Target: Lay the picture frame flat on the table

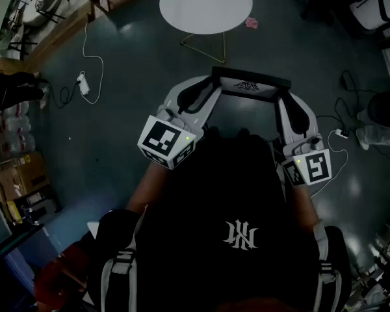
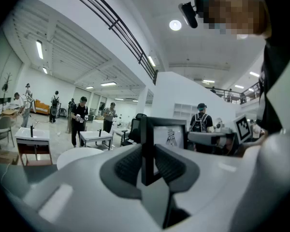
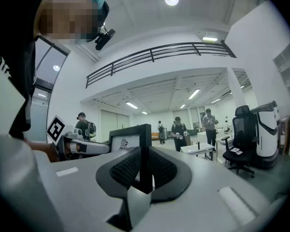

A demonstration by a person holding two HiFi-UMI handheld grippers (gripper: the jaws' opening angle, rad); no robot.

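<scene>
Left claw (image 2: 146,158) and right claw (image 3: 145,170) each clench a thin black edge of the rectangular picture frame (image 1: 250,83)

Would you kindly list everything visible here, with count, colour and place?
picture frame: one, black, in the air between both grippers
round table: one, white, on the floor ahead
small object: one, pink, floor by the table
cable: one, white, floor at left
cardboard box: one, brown, far left
office chair: one, black, right gripper view's right side
left gripper: one, white, clamped on the frame's left edge
right gripper: one, white, clamped on the frame's right edge
</scene>
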